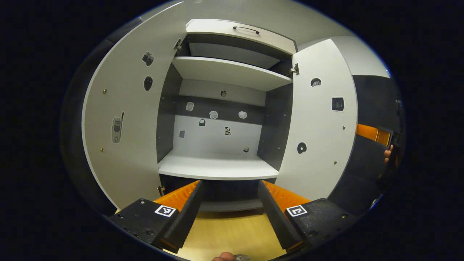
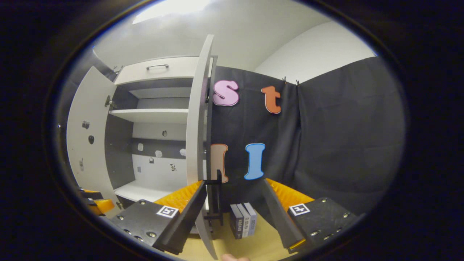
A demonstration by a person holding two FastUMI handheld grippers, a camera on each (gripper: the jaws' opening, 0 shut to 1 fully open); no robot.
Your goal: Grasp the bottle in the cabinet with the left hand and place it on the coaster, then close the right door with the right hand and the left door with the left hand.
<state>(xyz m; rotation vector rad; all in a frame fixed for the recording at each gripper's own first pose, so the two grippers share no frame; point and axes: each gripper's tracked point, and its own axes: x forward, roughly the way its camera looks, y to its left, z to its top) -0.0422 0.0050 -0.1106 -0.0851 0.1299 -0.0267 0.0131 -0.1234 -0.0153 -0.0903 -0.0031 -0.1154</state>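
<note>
Both doors hang open and the cabinet [image 1: 217, 166] shelf is bare, so door-closing is due. Right gripper [image 2: 233, 214], fingers wide and empty, must push the right door [image 2: 197, 145]; left gripper [image 1: 230, 214] likewise gapes empty.

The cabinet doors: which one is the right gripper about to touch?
The right door, seen edge-on with its handle just ahead of the open right gripper. The left door swings away, far off.

The cabinet [image 1: 217, 166] is white and grey inside, with bare shelves. Its left door [image 1: 123, 119] and right door [image 1: 319, 123] both stand wide open. In the right gripper view, the right door [image 2: 197, 145] shows edge-on
</note>
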